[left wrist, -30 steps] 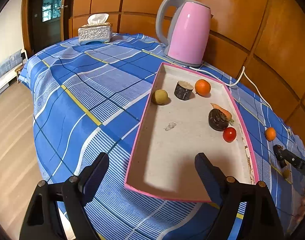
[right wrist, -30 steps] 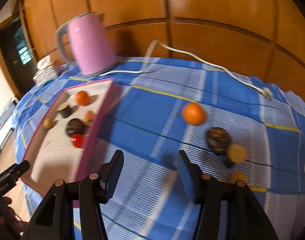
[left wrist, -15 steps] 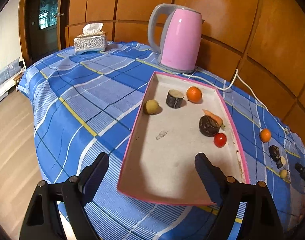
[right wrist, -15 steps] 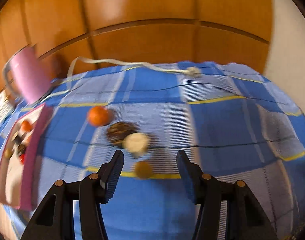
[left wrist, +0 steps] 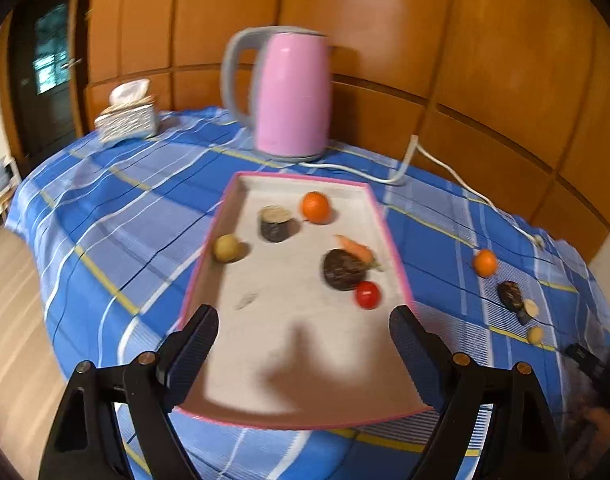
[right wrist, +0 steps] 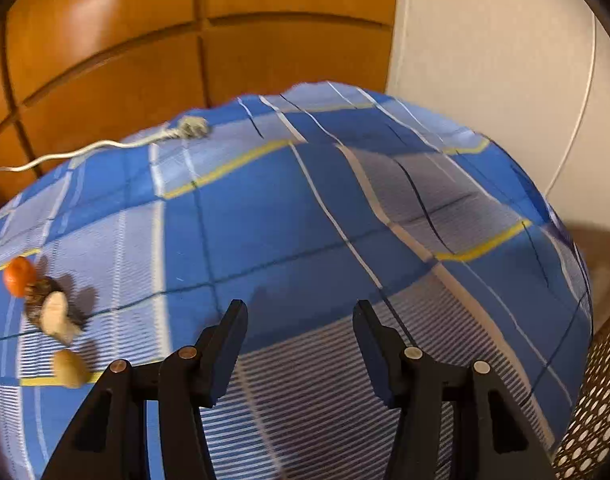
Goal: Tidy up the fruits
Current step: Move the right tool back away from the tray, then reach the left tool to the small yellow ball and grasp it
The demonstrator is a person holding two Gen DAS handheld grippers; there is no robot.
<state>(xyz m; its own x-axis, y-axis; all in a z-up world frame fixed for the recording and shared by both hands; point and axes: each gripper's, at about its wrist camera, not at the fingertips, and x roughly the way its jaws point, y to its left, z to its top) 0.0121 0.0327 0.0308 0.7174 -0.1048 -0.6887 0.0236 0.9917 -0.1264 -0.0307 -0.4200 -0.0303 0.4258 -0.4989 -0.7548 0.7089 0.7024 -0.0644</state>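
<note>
Beyond right gripper (right wrist: 299, 312), bare tablecloth (right wrist: 285, 220) reaches its edge.

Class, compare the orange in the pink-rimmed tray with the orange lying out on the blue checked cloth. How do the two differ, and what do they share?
The orange in the tray sits inside the pink-rimmed tray, at its far end near the pink kettle; the orange on the cloth lies outside, to the tray's right. The tray one has a dark cut piece beside it; the cloth one heads a loose row of small pieces. Both are round and orange.

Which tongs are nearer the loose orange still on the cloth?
Right. The right tongs hang over bare cloth with the loose orange off to their left; the left tongs sit over the tray.
</note>
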